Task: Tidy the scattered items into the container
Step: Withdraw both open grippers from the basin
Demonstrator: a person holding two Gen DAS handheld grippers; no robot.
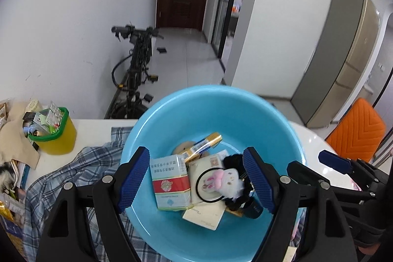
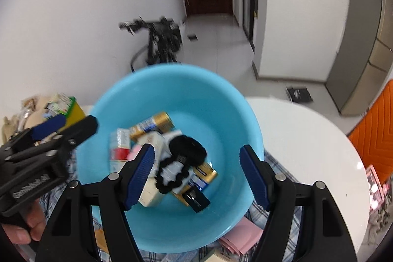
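**Grippers over the filled basin**

Left gripper (image 1: 196, 178) jaws apart, nothing between the pads. Right gripper (image 2: 196, 178) likewise spread and empty. Both hang above blue basin (image 1: 157, 139), which sits on plaid cloth (image 1: 73, 168) on white surface (image 2: 307, 139). Inside: medicine box (image 1: 170, 183), plush hair tie (image 1: 226, 179), black scrunchie (image 2: 188, 146).

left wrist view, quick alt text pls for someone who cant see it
A blue basin on a plaid cloth holds a red-and-white box, a plush bunny hair tie and cards. The left gripper hovers over it, open and empty.
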